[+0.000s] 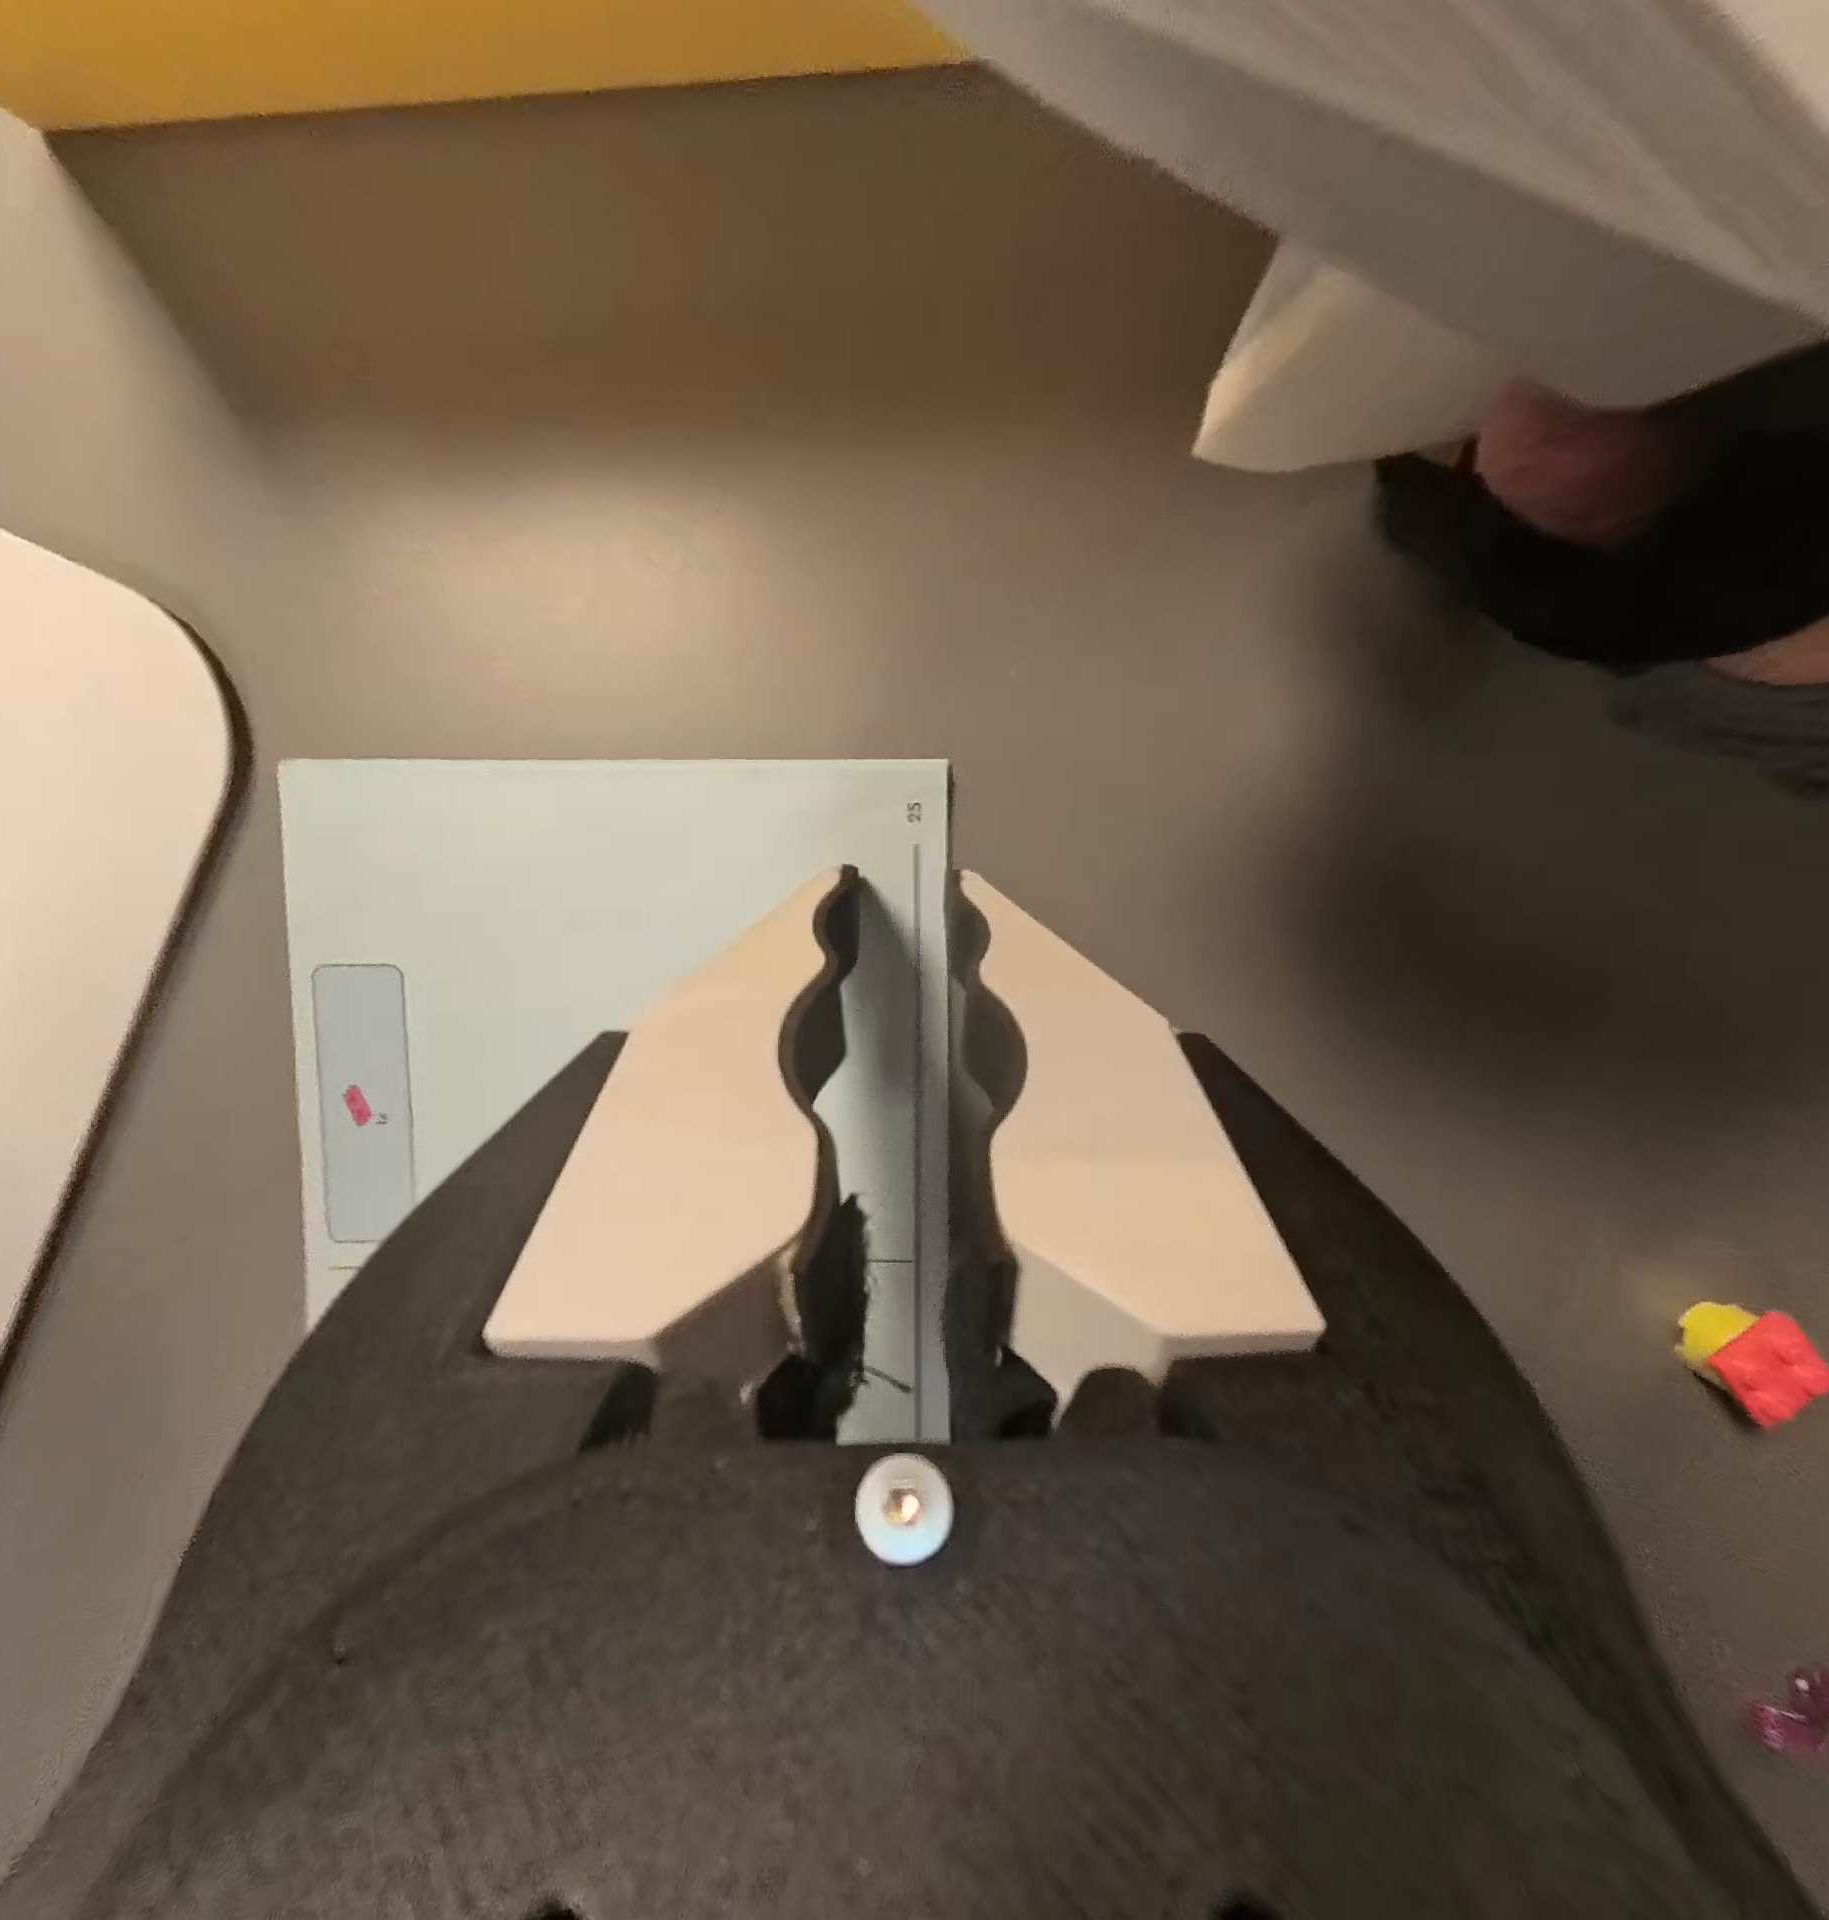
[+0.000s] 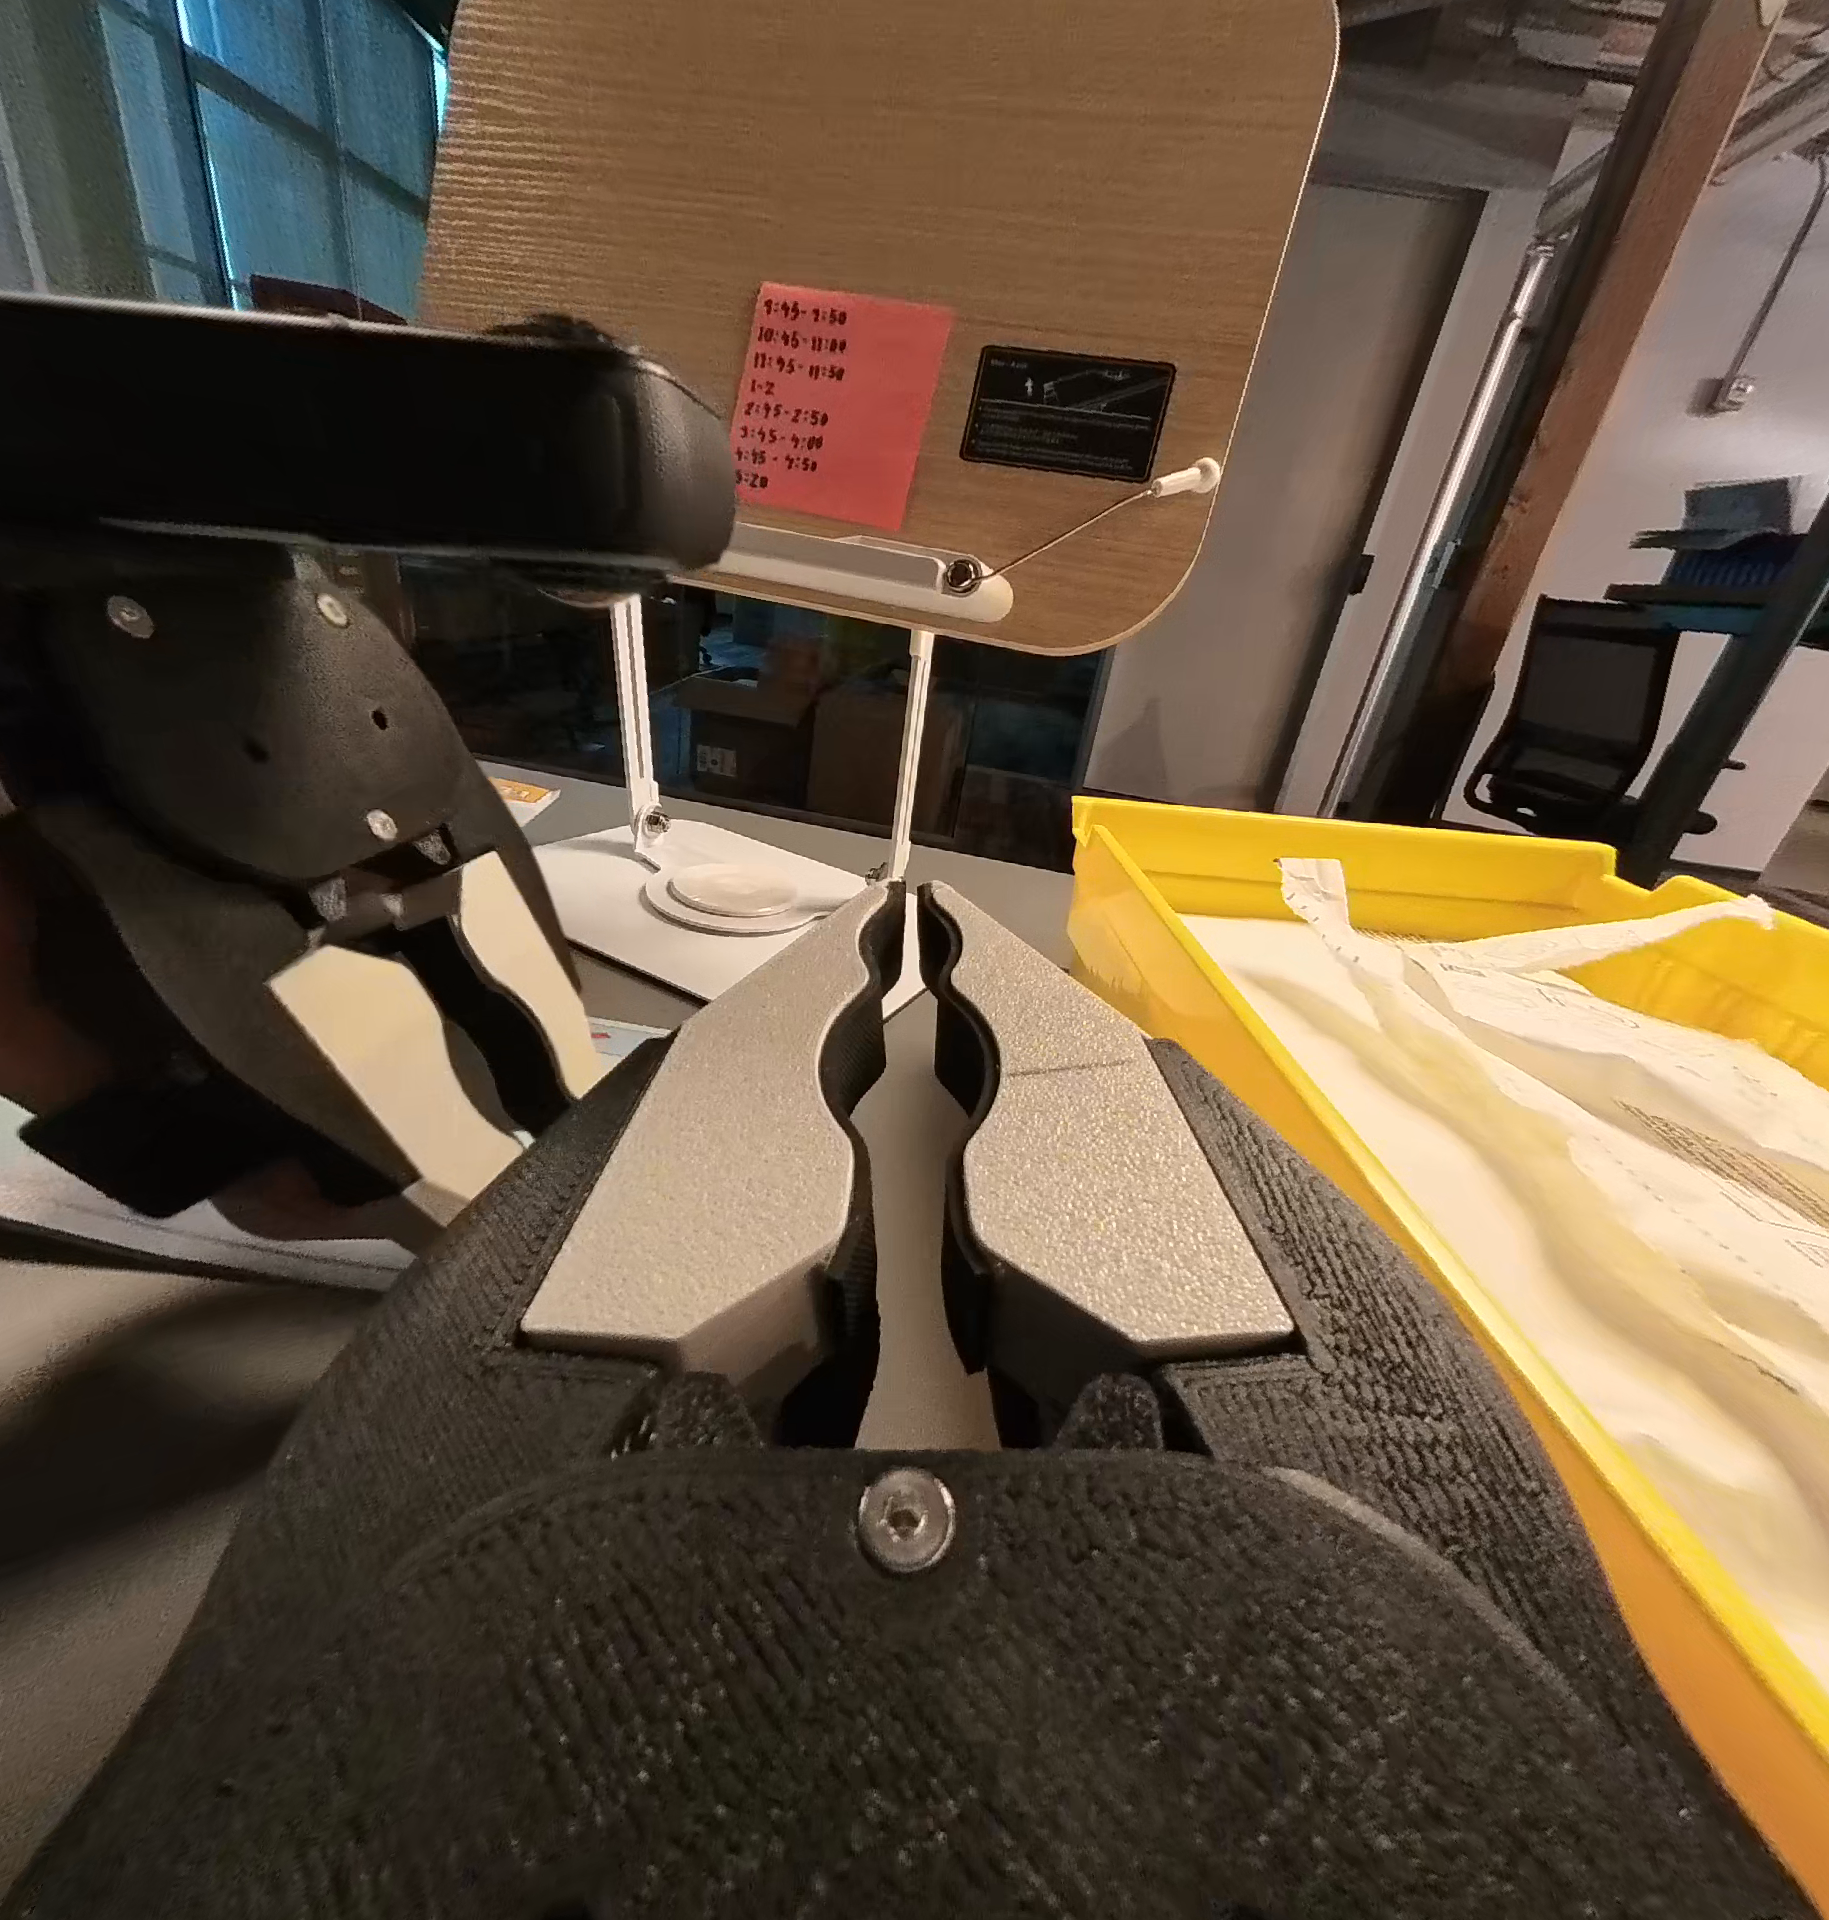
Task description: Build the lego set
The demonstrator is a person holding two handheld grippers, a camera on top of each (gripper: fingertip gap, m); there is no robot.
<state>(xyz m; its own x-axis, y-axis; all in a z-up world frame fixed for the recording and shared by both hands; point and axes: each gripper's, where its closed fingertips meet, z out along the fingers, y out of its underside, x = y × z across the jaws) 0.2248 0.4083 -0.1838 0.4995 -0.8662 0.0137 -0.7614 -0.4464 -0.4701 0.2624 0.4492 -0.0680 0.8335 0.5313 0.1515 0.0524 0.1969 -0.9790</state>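
Observation:
My left gripper (image 1: 907, 878) points down at a pale instruction sheet (image 1: 577, 935) that lies on the grey table (image 1: 681, 468). Its beige fingers (image 1: 744, 1039) stand a narrow gap apart, and the sheet's right edge runs along that gap. The pads do not press together. The left gripper also shows at the left of the right wrist view (image 2: 520, 1127), tilted down over the sheet (image 2: 629, 1039). My right gripper (image 2: 910, 904) hovers above the table with its grey fingers (image 2: 785, 1039) nearly touching at the tips. Nothing shows between them.
A red and yellow brick piece (image 1: 1757, 1366) and a small purple piece (image 1: 1814, 1735) lie at the right. A white stand base (image 2: 598, 883) carries a wooden board (image 2: 889, 208). A yellow tray (image 2: 1305, 873) holds white bags (image 2: 1512, 1091). A white sleeve (image 1: 1409, 156) hangs at top right. Tip to tip, the grippers are about 12 cm apart.

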